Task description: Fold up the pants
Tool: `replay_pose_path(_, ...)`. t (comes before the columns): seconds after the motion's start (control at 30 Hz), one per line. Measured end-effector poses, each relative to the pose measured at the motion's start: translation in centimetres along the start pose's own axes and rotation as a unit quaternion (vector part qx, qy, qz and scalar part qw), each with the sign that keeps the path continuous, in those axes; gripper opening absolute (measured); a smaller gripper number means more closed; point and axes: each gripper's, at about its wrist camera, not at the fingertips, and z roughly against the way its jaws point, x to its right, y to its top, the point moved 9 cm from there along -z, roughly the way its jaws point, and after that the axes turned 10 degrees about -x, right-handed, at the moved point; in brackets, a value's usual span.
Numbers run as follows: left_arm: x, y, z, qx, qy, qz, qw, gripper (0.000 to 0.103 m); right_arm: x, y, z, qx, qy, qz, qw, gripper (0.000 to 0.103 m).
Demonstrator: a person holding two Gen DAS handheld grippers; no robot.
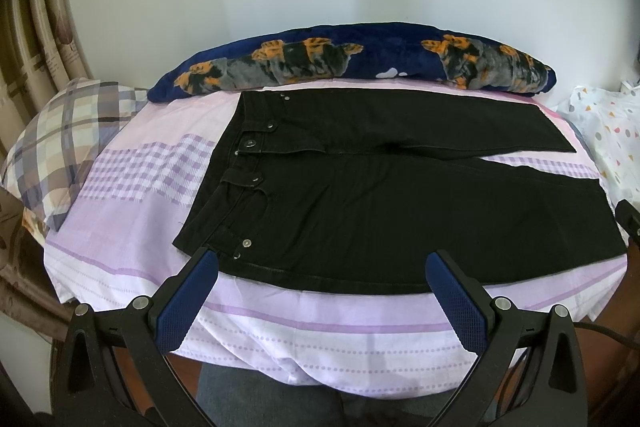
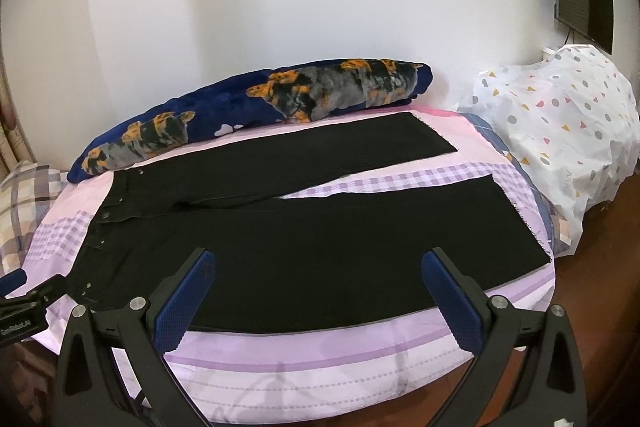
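While the black denim pants (image 1: 360,211) are lying lengthwise along the bed's near edge, waistband nearer the left gripper (image 1: 320,267); both grippers, right gripper (image 2: 318,267) included, are hanging wide apart, empty.

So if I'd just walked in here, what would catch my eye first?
Probably the black pants, spread flat with legs apart across the pink and purple bedsheet. Behind them, against the white wall, lies a rolled navy blanket with orange and grey patches. Nearest the cameras, the left gripper and right gripper hang open over the near edge.
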Motion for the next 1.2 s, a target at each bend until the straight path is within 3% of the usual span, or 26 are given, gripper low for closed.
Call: replay_pose_path(1.2,0.0,-0.3,-0.6,-0.007,-0.001,0.001,1.0,0.103,-2.0,-0.9,-1.7,-0.03,0.009,0.025,0.999,0.103)
